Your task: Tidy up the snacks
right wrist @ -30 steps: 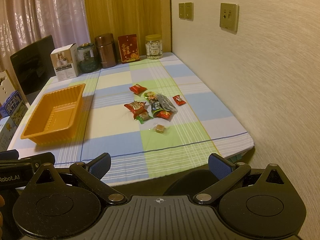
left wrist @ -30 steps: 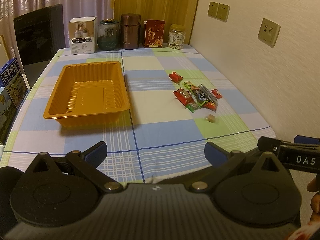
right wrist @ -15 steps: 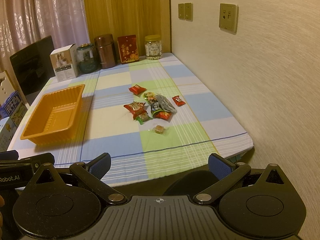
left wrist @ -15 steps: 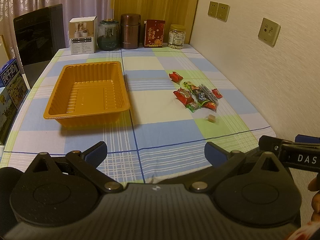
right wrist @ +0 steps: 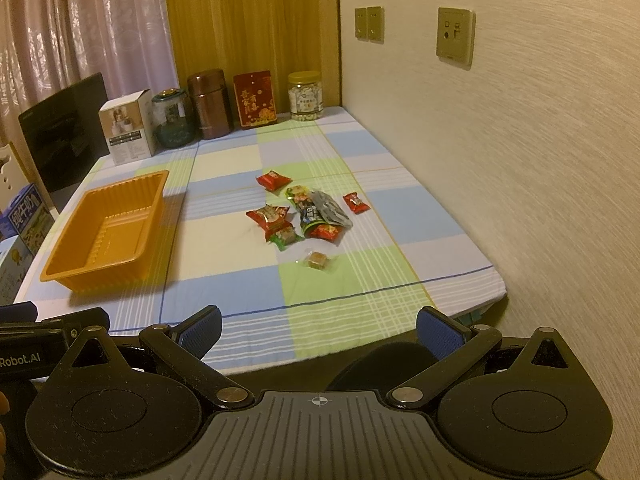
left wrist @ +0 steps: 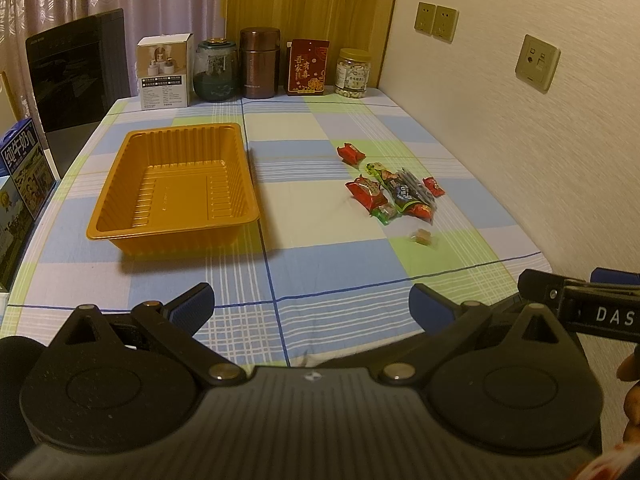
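An empty orange plastic tray [left wrist: 120,184] [right wrist: 76,240] sits on the left half of the checked tablecloth. Several wrapped snacks lie in a loose pile [left wrist: 394,194] [right wrist: 308,216] toward the right, by the wall. A red packet [left wrist: 350,153] [right wrist: 273,180] lies just beyond the pile, and a small brown candy [left wrist: 421,237] [right wrist: 316,259] lies nearer to me. My left gripper [left wrist: 312,304] hovers open over the table's near edge. Held back from the front edge, my right gripper [right wrist: 320,326] is open too. Neither holds anything.
Along the back edge stand a white box [left wrist: 164,72], a dark glass jar [left wrist: 215,70], a brown canister [left wrist: 259,63], a red packet [left wrist: 308,67] and a nut jar [left wrist: 352,73]. A dark chair [left wrist: 76,68] and milk cartons [left wrist: 24,172] are at the left. The wall bounds the right.
The right wrist view has drifted slightly forward toward the table. The left gripper and all objects stay where they were.
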`<state>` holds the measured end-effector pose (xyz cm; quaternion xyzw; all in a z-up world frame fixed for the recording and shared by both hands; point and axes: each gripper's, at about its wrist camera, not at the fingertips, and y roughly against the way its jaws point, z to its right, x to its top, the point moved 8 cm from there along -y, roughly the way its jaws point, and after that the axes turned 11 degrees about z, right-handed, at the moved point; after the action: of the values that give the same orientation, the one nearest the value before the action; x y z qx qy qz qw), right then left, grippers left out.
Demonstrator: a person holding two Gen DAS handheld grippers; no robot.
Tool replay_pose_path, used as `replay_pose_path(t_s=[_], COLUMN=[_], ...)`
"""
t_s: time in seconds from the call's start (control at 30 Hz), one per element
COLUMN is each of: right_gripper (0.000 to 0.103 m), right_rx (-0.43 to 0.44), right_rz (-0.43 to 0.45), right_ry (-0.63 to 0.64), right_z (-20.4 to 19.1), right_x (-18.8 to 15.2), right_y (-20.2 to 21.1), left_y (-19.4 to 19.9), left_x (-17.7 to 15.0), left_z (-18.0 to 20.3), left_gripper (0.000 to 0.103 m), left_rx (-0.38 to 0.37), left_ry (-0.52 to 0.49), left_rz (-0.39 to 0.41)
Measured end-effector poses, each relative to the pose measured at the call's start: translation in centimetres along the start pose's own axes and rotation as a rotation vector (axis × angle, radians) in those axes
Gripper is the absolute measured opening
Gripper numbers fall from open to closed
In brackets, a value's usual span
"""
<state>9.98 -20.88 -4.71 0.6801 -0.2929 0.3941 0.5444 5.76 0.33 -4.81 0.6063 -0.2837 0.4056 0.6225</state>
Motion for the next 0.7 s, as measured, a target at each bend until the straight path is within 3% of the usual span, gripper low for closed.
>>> replay_pose_path(t_s=[0.7], right_gripper=[0.103], right_rx=[-0.001], right_rz=[0.0], right_ry=[-0.004], right_z=[0.19], right_x=[0.06], right_y=[0.0], left_y=[-0.19], left_x=[-0.07], left_z=[0.16], left_gripper=[0.103], left_rx=[-0.001], left_ry=[0.002], left_rz=[-0.001])
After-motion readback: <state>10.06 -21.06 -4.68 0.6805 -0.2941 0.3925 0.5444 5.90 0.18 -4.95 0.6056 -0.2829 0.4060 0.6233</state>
